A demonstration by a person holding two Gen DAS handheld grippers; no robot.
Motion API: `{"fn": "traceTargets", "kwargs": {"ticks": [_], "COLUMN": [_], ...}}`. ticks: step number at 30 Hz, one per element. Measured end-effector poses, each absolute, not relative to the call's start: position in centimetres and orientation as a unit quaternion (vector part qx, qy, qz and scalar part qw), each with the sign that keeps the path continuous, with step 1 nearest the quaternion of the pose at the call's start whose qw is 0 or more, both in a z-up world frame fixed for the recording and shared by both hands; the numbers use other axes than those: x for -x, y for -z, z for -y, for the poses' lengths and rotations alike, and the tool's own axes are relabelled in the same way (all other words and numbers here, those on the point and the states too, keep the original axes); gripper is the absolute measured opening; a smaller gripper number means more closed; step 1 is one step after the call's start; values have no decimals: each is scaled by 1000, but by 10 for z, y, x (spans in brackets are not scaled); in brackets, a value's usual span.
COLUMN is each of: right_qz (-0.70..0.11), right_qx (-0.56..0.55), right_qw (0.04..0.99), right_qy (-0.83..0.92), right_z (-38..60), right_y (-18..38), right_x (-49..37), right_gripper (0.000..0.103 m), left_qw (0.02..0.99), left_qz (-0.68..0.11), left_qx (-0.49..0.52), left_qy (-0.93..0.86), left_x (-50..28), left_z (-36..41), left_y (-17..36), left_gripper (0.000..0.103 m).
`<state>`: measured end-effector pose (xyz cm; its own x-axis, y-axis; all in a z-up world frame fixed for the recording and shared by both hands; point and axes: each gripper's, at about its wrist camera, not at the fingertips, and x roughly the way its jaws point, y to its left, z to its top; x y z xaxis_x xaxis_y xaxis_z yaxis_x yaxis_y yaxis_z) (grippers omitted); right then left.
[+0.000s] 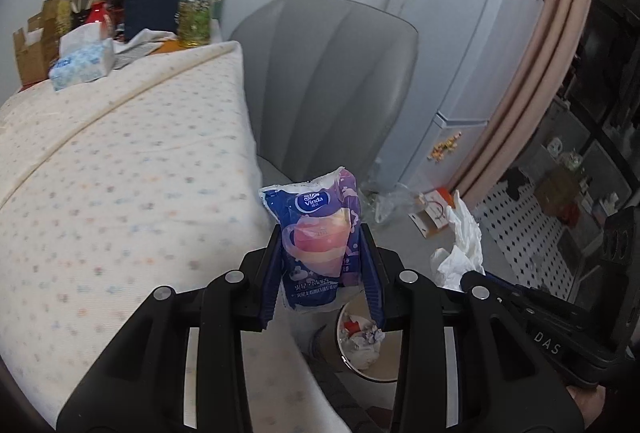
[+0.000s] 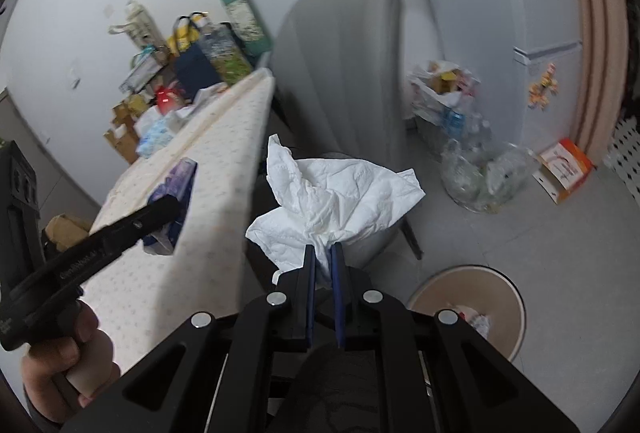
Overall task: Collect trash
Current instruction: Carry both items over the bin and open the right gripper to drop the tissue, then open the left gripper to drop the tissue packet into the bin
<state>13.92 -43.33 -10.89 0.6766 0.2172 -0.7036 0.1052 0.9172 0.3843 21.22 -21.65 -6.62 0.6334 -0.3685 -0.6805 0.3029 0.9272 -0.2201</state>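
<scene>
My left gripper (image 1: 322,233) is shut on a blue and purple Vinda tissue packet (image 1: 316,233), held upright beside the table edge and above a round trash bin (image 1: 344,349) with crumpled paper inside. The packet also shows in the right wrist view (image 2: 174,193), with the left gripper (image 2: 160,211) around it. My right gripper (image 2: 323,251) is shut on a crumpled white tissue (image 2: 332,193), held in the air left of and above the beige bin (image 2: 500,297). The tissue also shows in the left wrist view (image 1: 460,245).
A table with a dotted cloth (image 1: 120,173) holds a tissue box (image 1: 82,63), bags and a bottle (image 1: 195,9) at its far end. A grey chair (image 1: 328,81) stands beyond. A fridge (image 1: 472,33), clear plastic bags (image 2: 484,177) and an orange box (image 2: 564,169) are on the right.
</scene>
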Motion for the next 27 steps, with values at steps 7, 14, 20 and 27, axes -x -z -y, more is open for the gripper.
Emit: {"fn": "traceTargets", "kwargs": {"ticks": [7, 14, 20, 27], "right_qz": [-422, -449, -479, -481], "right_qx": [-237, -276, -313, -339], "right_qw": [875, 849, 818, 805], "right_qy": [11, 45, 60, 82], "right_z": [479, 516, 540, 559], "right_y": [148, 198, 252, 275], "right_x": [-129, -122, -126, -111], "right_gripper": [9, 11, 35, 52], "left_qw": [881, 862, 851, 841], "left_qz": [-420, -450, -467, -482], "left_qx": [25, 5, -11, -29], "left_qy": [216, 235, 239, 244], "left_x": [-221, -223, -223, -224], "left_z": [265, 304, 322, 336], "left_y": [90, 119, 135, 150], "left_gripper": [36, 36, 36, 36]}}
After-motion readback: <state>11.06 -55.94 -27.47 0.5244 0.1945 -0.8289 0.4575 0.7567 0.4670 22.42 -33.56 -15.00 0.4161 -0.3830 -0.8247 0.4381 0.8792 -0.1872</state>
